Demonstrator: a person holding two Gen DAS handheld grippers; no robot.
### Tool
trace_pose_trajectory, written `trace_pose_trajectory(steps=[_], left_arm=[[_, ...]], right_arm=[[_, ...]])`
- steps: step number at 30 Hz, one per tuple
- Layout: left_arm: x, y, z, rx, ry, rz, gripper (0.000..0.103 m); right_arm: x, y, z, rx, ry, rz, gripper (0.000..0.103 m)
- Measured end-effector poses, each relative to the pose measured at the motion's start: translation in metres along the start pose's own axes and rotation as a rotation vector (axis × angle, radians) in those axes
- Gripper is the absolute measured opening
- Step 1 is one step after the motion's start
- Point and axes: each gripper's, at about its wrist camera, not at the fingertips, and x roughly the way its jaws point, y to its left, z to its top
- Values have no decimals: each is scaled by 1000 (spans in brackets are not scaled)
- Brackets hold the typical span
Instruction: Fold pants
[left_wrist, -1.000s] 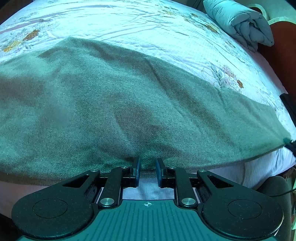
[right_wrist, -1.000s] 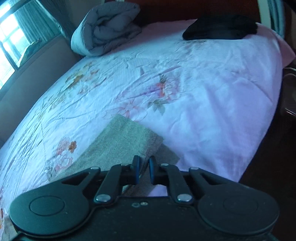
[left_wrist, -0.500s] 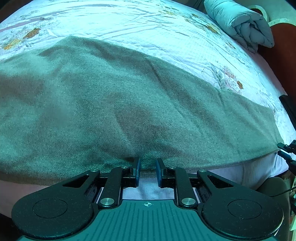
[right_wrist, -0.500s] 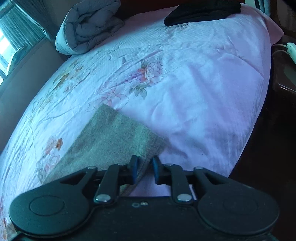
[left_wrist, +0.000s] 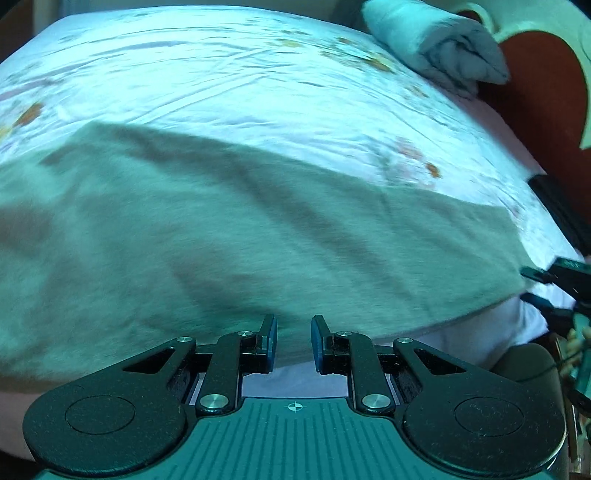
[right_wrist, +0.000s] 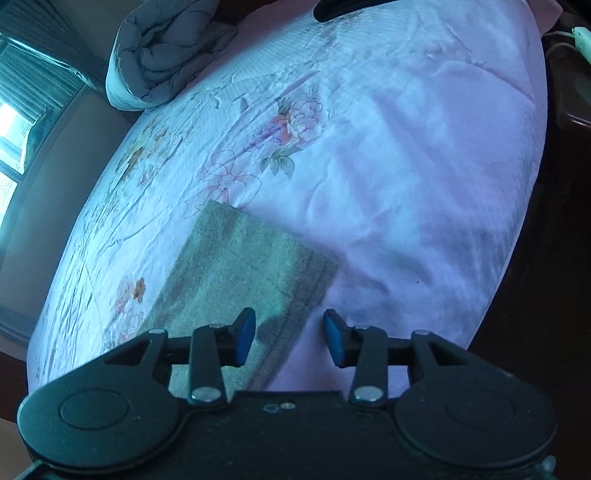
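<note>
The grey-green pants (left_wrist: 229, 236) lie flat across the near side of the bed, spread left to right. My left gripper (left_wrist: 293, 341) is open at their near edge, with fabric between and beyond the pads. In the right wrist view the hem end of the pants (right_wrist: 243, 273) lies on the pink floral sheet. My right gripper (right_wrist: 289, 338) is open just above that end, its left pad over the fabric, holding nothing. The right gripper also shows at the far right of the left wrist view (left_wrist: 546, 291), open beside the pants' end.
The bed carries a pink floral sheet (right_wrist: 406, 155). A rolled grey quilt (right_wrist: 166, 55) lies at the far side by the window. A dark garment (right_wrist: 347, 7) lies at the far end. The bed's edge drops off to dark floor on the right (right_wrist: 546, 295).
My right gripper has opened and let go of the pants' hem end, which now lies flat. My left gripper has opened a little wider at the near edge.
</note>
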Motion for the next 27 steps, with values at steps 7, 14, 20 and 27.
trace_pose_trajectory(steps=[7,14,20,27], left_arm=[[14,-44,11,61,15,-37,19],[37,-70,16,92,39,-25,19],[57,-72,17,68,71,26,19],[37,-65,16,16,24,-8,19]], right_arm=[[4,-1,6,14,15,22,29],[8,-4,6,37,22,36,33],[6,-5,7,-22,-10,2,9],[5,-11,10,14,-14,55,17]])
